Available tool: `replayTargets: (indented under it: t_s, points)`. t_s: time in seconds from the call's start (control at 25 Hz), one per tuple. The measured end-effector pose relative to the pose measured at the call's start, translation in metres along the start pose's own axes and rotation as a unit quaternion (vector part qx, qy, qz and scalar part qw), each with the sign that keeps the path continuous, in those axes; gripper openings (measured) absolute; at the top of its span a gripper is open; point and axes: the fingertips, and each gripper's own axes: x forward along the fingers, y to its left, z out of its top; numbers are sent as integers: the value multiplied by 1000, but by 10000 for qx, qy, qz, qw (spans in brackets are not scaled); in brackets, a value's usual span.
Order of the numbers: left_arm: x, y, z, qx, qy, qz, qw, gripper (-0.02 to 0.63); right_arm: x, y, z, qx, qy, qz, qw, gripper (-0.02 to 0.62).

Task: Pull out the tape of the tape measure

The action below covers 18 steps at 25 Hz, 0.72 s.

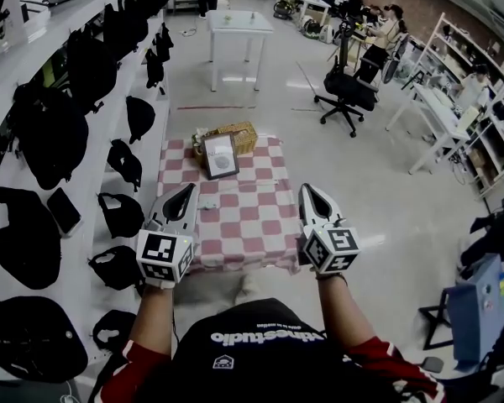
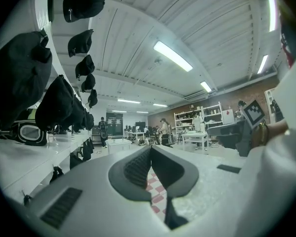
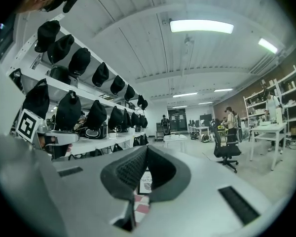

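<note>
A small table with a red-and-white checked cloth (image 1: pixel 252 217) stands in front of me. A small pale object (image 1: pixel 208 204) lies on the cloth just right of my left gripper's tip; it is too small to tell whether it is the tape measure. My left gripper (image 1: pixel 187 189) hovers over the table's left edge, shut and empty, and its jaws meet in the left gripper view (image 2: pixel 150 149). My right gripper (image 1: pixel 307 190) is held over the right edge, also shut on nothing (image 3: pixel 145 149). Both point level, away from me.
A wicker basket (image 1: pixel 233 133) and a leaning framed sign (image 1: pixel 220 155) sit at the table's far end. White shelves with black bags (image 1: pixel 92 65) run along the left. A white table (image 1: pixel 238 25) and an office chair (image 1: pixel 346 91) stand beyond.
</note>
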Motion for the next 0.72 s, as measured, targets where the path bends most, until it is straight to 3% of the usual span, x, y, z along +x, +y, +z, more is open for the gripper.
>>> replayTargets:
  t_s: [0.72]
  points:
    - [-1, 10, 0, -134, -53, 110, 9998, 6, -8, -10, 0, -29, -33, -203, 9998, 2]
